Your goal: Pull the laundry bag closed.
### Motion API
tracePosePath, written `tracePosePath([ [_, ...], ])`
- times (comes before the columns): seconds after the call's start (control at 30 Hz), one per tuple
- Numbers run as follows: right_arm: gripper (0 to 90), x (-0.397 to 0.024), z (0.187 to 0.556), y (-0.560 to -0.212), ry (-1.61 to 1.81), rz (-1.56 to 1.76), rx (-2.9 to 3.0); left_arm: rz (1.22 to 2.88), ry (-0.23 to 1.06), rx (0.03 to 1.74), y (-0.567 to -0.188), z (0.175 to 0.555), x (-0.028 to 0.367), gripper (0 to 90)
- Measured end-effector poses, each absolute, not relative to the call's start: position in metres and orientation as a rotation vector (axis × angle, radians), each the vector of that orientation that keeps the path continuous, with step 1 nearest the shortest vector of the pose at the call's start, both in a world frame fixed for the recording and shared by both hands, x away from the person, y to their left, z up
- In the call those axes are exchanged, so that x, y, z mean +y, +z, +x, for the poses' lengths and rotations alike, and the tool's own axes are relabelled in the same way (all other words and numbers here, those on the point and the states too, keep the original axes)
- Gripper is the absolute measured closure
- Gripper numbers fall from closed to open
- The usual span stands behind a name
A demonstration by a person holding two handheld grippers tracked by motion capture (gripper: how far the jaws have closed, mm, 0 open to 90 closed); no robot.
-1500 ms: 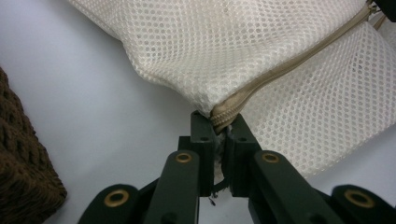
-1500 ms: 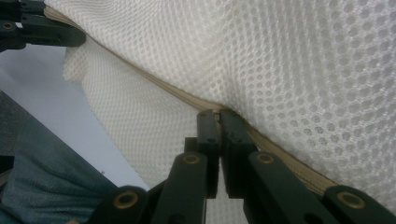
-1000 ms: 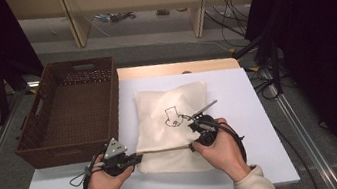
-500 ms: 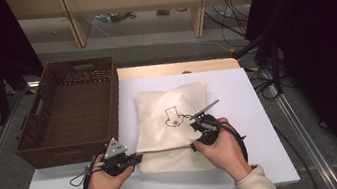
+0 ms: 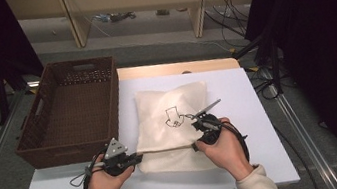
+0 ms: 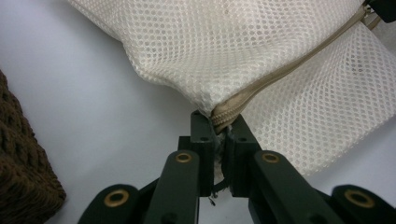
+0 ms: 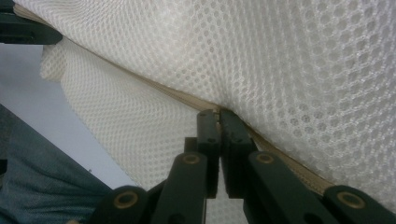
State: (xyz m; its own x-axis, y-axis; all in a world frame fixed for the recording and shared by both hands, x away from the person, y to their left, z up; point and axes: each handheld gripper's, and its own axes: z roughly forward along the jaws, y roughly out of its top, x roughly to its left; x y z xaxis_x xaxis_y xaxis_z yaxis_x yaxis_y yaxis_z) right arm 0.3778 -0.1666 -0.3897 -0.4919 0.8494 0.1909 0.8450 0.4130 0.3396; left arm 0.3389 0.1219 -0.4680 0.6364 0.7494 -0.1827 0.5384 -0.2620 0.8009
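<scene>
Both grippers hold steady, nothing shifts from a second ago: left gripper [image 6: 218, 135] stays clamped on the zipper [image 6: 280, 74] end, right gripper [image 7: 219, 116] pinched farther along it. So the mesh bag [image 5: 172, 119] stays taut, ready for unzipping. Cream, honeycomb-netted, it lies mid-desk [image 5: 257, 91], beside the wicker basket [image 5: 71, 149].

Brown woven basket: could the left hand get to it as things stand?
Probably not yet: the brown woven basket sits close with nothing between, but the left tongs are shut on the white mesh bag's zipper end.
</scene>
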Motion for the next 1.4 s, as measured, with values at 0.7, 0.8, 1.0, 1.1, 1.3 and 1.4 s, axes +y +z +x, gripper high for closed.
tracePosePath([
  [0.7,88.6,-0.167,0.3751,-0.3856,0.584,1.623,2.611,1.949,0.294,1.015,-0.4684,0.3389,0.1222,83.5],
  [0.8,88.6,-0.1686,0.3762,-0.3863,0.588,1.613,2.615,1.948,0.293,1.013,-0.468,0.3389,0.122,83.5],
  [1.0,88.5,-0.1716,0.3764,-0.3863,0.577,1.617,2.605,1.945,0.297,1.014,-0.4683,0.3389,0.1218,83.5],
  [1.1,88.5,-0.1719,0.3766,-0.3879,0.581,1.607,2.603,1.948,0.294,1.014,-0.4683,0.3391,0.1224,83.5],
  [1.3,88.6,-0.1732,0.3763,-0.3865,0.59,1.619,2.603,1.958,0.295,1.009,-0.4678,0.339,0.1226,83.5],
  [1.4,88.6,-0.1738,0.3764,-0.3869,0.599,1.611,2.601,1.957,0.295,1.006,-0.4677,0.339,0.1224,83.5],
])
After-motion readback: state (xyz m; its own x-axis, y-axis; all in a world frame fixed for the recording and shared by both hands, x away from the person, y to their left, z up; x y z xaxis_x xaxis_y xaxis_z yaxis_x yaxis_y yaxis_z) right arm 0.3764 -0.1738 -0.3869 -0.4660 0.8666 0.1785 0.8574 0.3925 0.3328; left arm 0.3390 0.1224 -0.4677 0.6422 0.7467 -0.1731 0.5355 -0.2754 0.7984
